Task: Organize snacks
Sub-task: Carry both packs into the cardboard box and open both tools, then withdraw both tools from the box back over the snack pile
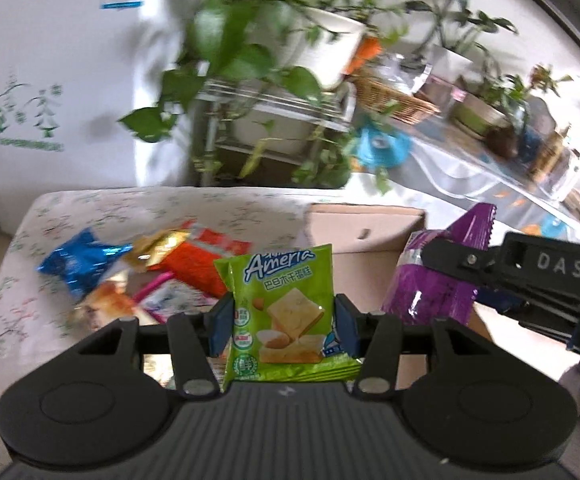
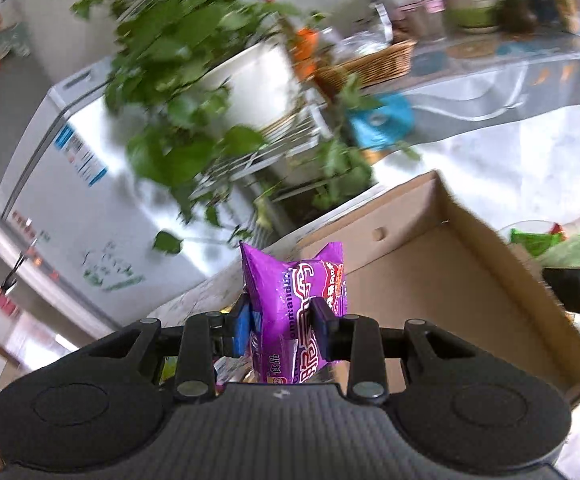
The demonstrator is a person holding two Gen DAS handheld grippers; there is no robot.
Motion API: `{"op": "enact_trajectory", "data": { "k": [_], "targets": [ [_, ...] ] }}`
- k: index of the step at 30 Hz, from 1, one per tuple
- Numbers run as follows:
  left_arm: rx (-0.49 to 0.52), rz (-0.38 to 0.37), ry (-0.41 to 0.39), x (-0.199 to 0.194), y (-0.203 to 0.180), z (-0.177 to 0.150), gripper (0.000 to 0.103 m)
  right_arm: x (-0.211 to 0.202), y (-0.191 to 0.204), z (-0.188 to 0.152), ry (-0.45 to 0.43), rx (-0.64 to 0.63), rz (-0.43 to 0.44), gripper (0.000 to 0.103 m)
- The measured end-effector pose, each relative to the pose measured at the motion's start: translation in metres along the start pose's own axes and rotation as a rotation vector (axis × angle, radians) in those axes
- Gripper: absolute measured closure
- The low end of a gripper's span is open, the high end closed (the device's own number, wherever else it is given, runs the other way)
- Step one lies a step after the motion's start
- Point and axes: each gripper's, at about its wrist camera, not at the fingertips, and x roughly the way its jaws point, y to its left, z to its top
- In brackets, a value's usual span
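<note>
While its front reads "Ameria" above Chinese characters and a cake picture, the green snack packet [image 1: 286, 312] stands upright, pinched between the blue pads of the left gripper [image 1: 284, 326]. Alongside, the right gripper [image 2: 282, 330], marked "DAS" on its side, is clamped on a purple snack packet [image 2: 295, 312] held above the open cardboard box [image 2: 441, 264]. Blue, orange and gold wrappers [image 1: 146, 268] lie heaped on the floral-covered worktop [image 1: 90, 208] beyond, just left of the box.
</note>
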Motion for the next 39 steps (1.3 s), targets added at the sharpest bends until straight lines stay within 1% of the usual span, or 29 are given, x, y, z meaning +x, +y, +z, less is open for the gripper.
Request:
{"op": "enact_trajectory", "data": {
  "k": [4,7,10,13,16,17,18,19,20,21,22,24,27,30,39],
  "targets": [
    [0.022,-0.038,0.01,0.009,-0.024,0.001,0.052,-0.01,-0.014,0.007,-0.05,0.034,-0.068,0.065],
    [0.034,-0.073,0.022,0.016,-0.04,0.002,0.052,-0.014,-0.028,0.01,-0.058,0.083,-0.092,0.065],
    [0.05,-0.098,0.037,0.025,-0.056,0.001,0.052,-0.017,-0.033,0.011,-0.075,0.095,-0.137,0.065],
    [0.057,-0.126,0.07,0.038,-0.069,-0.001,0.051,-0.017,-0.039,0.012,-0.072,0.124,-0.157,0.065],
    [0.095,-0.149,0.11,0.051,-0.084,-0.003,0.05,-0.016,-0.048,0.014,-0.073,0.176,-0.194,0.062],
    [0.11,-0.152,0.111,0.053,-0.09,-0.004,0.046,-0.018,-0.05,0.014,-0.079,0.19,-0.203,0.059],
    [0.125,-0.152,0.106,0.053,-0.095,-0.004,0.036,-0.019,-0.052,0.015,-0.09,0.202,-0.207,0.055],
    [0.139,-0.15,0.1,0.052,-0.098,-0.004,0.029,-0.022,-0.052,0.015,-0.101,0.209,-0.206,0.052],
    [0.154,-0.144,0.088,0.05,-0.102,-0.004,0.019,-0.024,-0.053,0.015,-0.113,0.216,-0.206,0.044],
    [0.172,-0.136,0.067,0.046,-0.103,-0.004,0.016,-0.026,-0.054,0.015,-0.124,0.223,-0.209,0.038],
    [0.186,-0.134,0.055,0.043,-0.103,-0.003,0.016,-0.026,-0.055,0.016,-0.13,0.228,-0.211,0.036],
    [0.199,-0.122,0.046,0.038,-0.1,-0.001,0.016,-0.026,-0.055,0.016,-0.134,0.234,-0.197,0.033],
    [0.181,-0.102,0.052,0.033,-0.087,0.005,0.016,-0.023,-0.05,0.016,-0.126,0.214,-0.172,0.031],
    [0.153,-0.069,0.061,0.029,-0.066,0.009,0.016,-0.019,-0.041,0.016,-0.11,0.17,-0.161,0.023],
    [0.067,0.053,0.099,0.021,0.009,0.01,0.015,-0.002,-0.02,0.009,-0.048,0.078,-0.174,0.02]
  ]
}}
